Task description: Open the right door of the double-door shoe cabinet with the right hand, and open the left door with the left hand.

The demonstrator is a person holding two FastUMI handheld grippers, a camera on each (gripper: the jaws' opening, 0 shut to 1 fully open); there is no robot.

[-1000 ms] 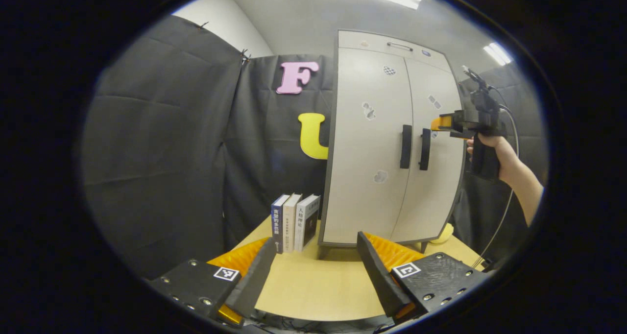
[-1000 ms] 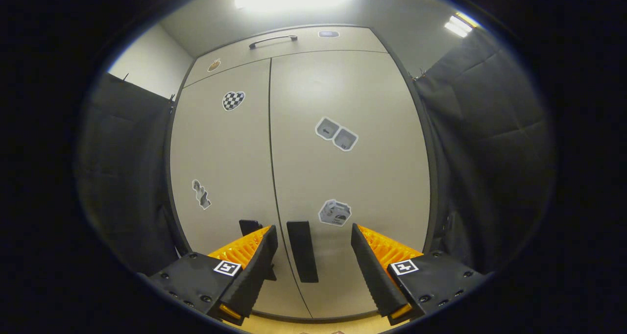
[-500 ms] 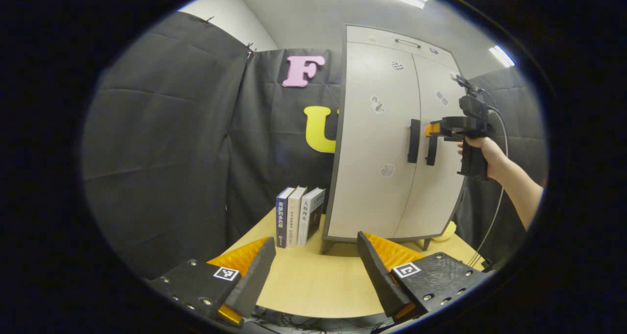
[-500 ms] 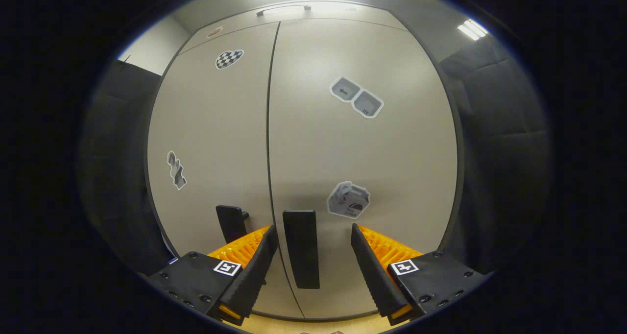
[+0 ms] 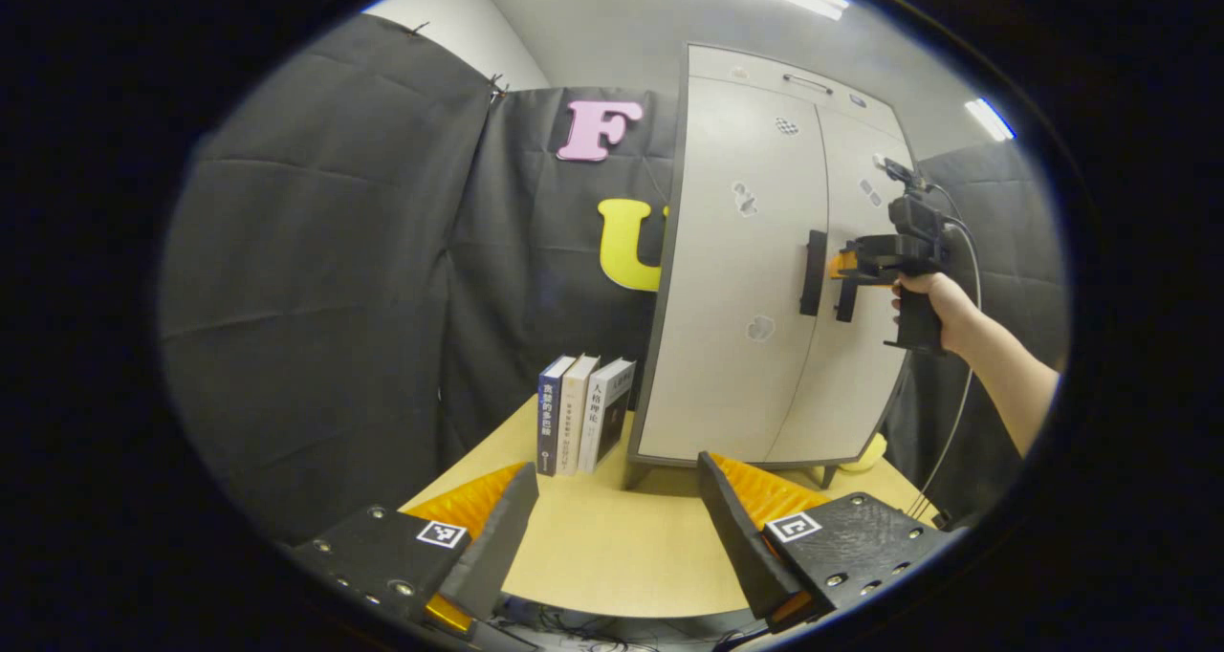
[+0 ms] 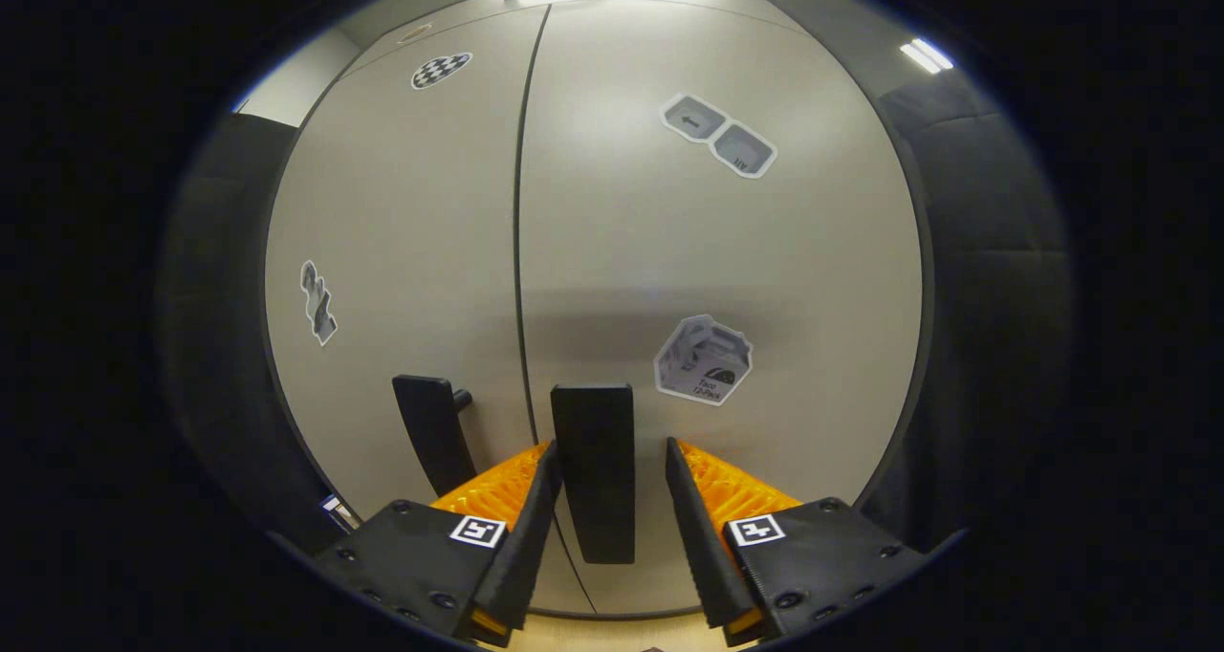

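Black cloth walls enclose a pale wooden bench (image 5: 612, 547), on which the shoe cabinet (image 5: 755, 279) is stood beside three upright books (image 5: 581, 424). Both doors are seen closed, so neither opening is judged done. The right gripper (image 6: 604, 499) is held with jaws spread either side of the right door handle (image 6: 595, 470), not yet pinching it. The left gripper (image 5: 612, 528) is kept well back, jaws spread on nothing; the left door handle (image 6: 432, 430) is untouched.

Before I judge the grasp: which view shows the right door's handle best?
The right gripper view: the right door handle stands large between the right gripper fingers. The left gripper view shows it small, partly behind that gripper.
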